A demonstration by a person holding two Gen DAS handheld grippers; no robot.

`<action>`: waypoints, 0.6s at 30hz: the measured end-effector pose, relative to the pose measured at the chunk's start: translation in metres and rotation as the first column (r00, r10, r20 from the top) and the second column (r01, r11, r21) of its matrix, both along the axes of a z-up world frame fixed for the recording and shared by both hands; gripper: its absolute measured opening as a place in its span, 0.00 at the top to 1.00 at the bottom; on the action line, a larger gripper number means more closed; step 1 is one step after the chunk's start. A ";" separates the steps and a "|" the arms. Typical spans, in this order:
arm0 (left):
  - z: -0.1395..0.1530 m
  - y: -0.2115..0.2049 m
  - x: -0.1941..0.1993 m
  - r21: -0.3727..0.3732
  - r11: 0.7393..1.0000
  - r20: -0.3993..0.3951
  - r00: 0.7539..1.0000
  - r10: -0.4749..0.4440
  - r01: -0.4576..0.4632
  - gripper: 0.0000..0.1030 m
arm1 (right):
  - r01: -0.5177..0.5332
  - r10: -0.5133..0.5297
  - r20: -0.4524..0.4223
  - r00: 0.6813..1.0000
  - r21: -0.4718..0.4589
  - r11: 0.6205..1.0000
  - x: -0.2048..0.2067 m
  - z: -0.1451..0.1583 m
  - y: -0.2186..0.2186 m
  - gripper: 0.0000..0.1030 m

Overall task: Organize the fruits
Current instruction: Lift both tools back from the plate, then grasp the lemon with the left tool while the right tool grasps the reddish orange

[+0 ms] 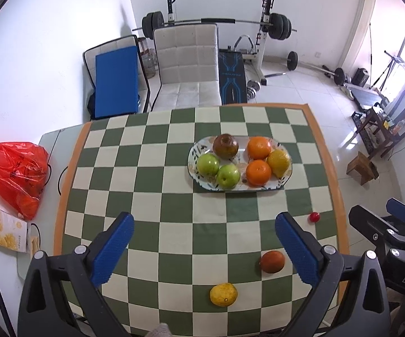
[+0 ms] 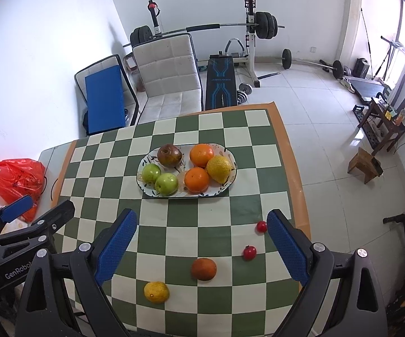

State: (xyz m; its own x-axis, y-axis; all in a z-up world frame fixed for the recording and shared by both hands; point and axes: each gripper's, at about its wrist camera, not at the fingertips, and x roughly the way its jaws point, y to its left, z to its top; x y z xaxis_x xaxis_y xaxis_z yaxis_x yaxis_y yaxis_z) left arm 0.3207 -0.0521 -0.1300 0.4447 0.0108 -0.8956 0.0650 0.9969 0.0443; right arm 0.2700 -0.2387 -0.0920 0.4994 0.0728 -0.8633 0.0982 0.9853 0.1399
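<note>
Both the left hand-held gripper (image 1: pixel 203 248) and right hand-held gripper (image 2: pixel 202 245) hang spread wide, holding nothing. The plate (image 1: pixel 282 182) on the checkered worktop (image 1: pixel 151 168) carries 6 fruits. A yellow citrus (image 2: pixel 156 292), dark orange (image 2: pixel 203 269) and 2 small red fruits (image 2: pixel 249 252) lie loose nearer.

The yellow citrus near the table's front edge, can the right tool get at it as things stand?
Probably yes. The right tool is open and empty, and the yellow citrus lies alone on the cloth, apart from the dark orange fruit, with nothing between.
</note>
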 end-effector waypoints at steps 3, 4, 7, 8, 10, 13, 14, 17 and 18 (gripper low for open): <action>-0.031 0.003 0.001 0.042 0.999 -0.066 0.998 0.015 -0.013 0.00 | 0.005 -0.004 -0.043 0.999 0.031 1.000 0.005 -0.024 -0.003 0.03; -0.047 0.005 0.001 0.057 0.998 -0.101 0.995 0.023 -0.018 0.00 | 0.003 0.000 -0.062 0.998 0.037 0.999 0.006 -0.033 -0.004 0.03; -0.089 0.010 -0.002 0.109 0.994 -0.185 0.981 0.051 -0.031 0.00 | -0.011 0.024 -0.169 0.985 0.080 0.997 0.012 -0.083 -0.005 0.03; -0.109 0.014 -0.003 0.121 0.992 -0.232 0.971 0.064 -0.036 0.00 | -0.019 0.040 -0.216 0.976 0.099 0.995 0.014 -0.107 -0.004 0.03; -0.139 0.020 -0.006 0.135 0.990 -0.299 0.950 0.085 -0.046 0.00 | -0.026 0.060 -0.289 0.955 0.119 0.993 0.015 -0.144 0.000 0.03; -0.182 0.027 -0.014 0.126 0.990 -0.415 0.903 0.108 -0.061 0.00 | -0.013 0.078 -0.405 0.911 0.161 0.987 0.014 -0.211 0.005 0.03; -0.189 0.028 -0.016 0.116 0.991 -0.434 0.894 0.111 -0.066 0.00 | -0.004 0.080 -0.427 0.901 0.175 0.985 0.013 -0.226 0.006 0.04; -0.208 0.028 -0.022 0.085 0.993 -0.486 0.866 0.113 -0.081 0.00 | 0.022 0.087 -0.490 0.867 0.212 0.977 0.014 -0.270 0.011 0.13; -0.211 0.027 -0.023 0.077 0.994 -0.490 0.865 0.108 -0.080 0.00 | 0.029 0.090 -0.507 0.857 0.222 0.975 0.014 -0.283 0.012 0.16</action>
State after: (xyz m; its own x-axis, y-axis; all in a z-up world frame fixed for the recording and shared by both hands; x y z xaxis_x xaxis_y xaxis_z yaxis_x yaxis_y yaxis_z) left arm 0.2976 -0.0255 -0.3413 -0.0596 0.0832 -0.9947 -0.0020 0.9965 0.0834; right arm 0.2843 -0.2268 -0.3750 -0.0133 0.2927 -0.9561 0.1843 0.9405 0.2854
